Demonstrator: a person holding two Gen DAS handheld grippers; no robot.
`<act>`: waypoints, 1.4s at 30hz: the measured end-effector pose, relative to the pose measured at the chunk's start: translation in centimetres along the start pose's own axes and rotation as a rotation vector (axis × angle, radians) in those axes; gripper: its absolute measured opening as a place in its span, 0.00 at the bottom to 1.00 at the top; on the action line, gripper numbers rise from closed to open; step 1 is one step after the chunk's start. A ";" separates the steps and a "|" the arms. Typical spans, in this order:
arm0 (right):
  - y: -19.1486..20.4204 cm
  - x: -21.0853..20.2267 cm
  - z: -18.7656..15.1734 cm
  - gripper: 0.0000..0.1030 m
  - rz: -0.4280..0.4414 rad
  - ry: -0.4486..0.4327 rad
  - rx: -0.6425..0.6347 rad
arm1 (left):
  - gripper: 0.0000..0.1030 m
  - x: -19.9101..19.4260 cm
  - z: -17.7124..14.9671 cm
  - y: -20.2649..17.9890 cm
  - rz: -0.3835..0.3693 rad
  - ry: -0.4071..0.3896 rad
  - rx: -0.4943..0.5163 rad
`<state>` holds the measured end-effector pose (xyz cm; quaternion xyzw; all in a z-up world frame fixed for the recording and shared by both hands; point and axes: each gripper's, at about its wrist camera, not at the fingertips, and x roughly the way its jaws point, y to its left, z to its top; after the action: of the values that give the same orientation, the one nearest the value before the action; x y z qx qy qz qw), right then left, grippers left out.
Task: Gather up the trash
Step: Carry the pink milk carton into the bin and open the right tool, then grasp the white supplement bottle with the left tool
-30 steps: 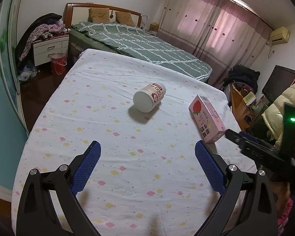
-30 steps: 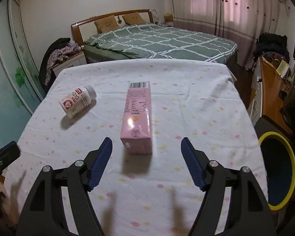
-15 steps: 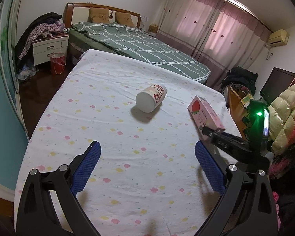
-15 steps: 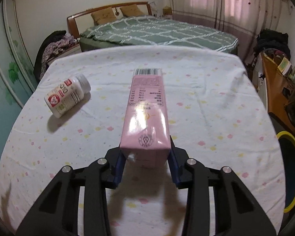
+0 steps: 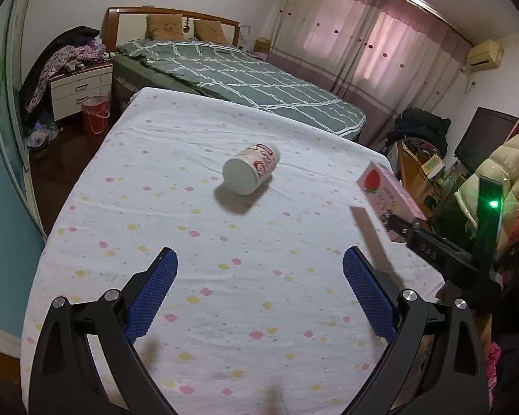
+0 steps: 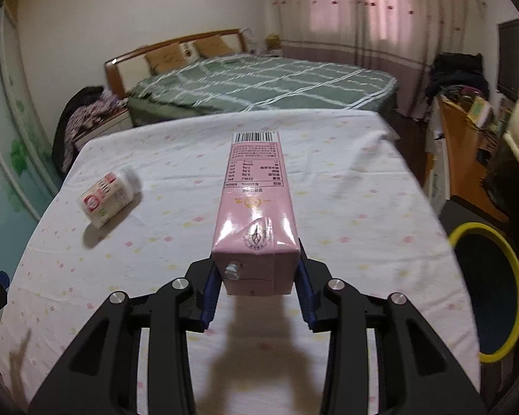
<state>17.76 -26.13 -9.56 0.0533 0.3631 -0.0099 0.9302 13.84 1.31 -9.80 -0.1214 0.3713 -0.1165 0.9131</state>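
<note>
The white bottle (image 5: 251, 169) lies on its side on the table (image 5: 190, 242) past the wide-open left gripper (image 5: 259, 294), while the right gripper (image 6: 257, 287) pinches only the pink carton's (image 6: 256, 214) near end, so it could tip and slip out.

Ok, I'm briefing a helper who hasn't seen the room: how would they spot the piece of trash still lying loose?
Find the table under the white sheet with pastel dots, in front of the green-quilted bed. Near its middle lies a small white bottle on its side, with a red-and-white label. Unlike the pink carton clamped in the right tool, it is round and nothing grips it.
</note>
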 end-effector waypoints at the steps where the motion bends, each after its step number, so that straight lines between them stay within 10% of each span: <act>1: -1.1 -0.5 -0.1 0.35 -0.021 -0.016 0.022 | 0.92 0.1 0.0 -0.3 -0.002 0.002 0.008; 22: -20.4 -4.2 -4.0 0.36 -0.390 -0.047 0.427 | 0.92 3.8 1.8 -4.4 0.003 0.044 0.115; 42: -20.6 -4.0 -4.5 0.49 -0.426 -0.049 0.418 | 0.92 8.7 5.4 -1.3 0.083 0.109 0.112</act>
<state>10.58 -46.24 -12.00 0.1659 0.3334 -0.2806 0.8846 23.59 -1.84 -11.33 -0.0480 0.4182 -0.1055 0.9009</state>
